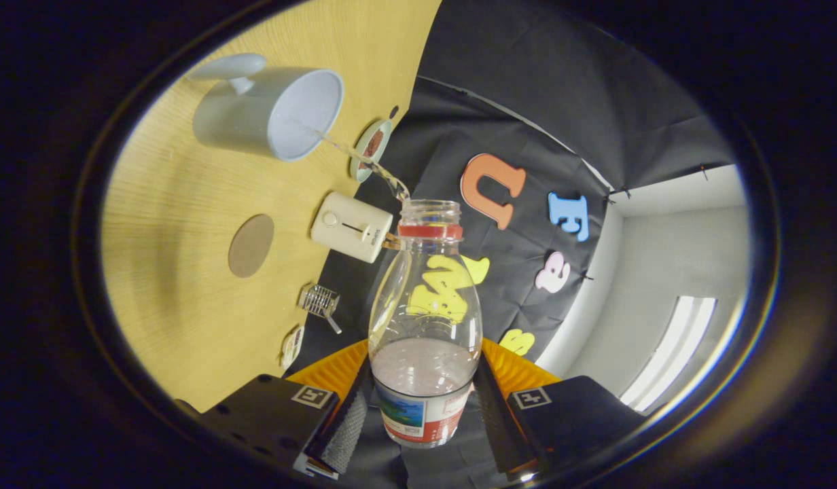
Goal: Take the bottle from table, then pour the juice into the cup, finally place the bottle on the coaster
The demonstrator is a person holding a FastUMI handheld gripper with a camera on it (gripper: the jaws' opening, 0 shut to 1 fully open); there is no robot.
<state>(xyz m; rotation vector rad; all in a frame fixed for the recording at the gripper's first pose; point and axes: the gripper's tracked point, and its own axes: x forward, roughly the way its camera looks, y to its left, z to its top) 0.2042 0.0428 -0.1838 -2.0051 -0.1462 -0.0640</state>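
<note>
My gripper (422, 407) is shut on a clear plastic bottle (425, 319) with a red neck ring and no cap, both fingers pressing its labelled lower part. The bottle is tipped over, so the whole scene looks rolled sideways. A thin stream of liquid (364, 163) runs from the bottle's mouth into a white mug (269, 112) beyond it on the wooden table (181, 299). Liquid remains in the bottle's bottom. A round brown coaster (251, 245) lies flat on the table, apart from the mug.
A small cream box with a dial (352, 226) stands near the table's edge, just beside the bottle's neck. A small round dish (371, 149) sits by the mug. A little metal rack (318, 301) and a small white item (293, 345) lie along the same edge.
</note>
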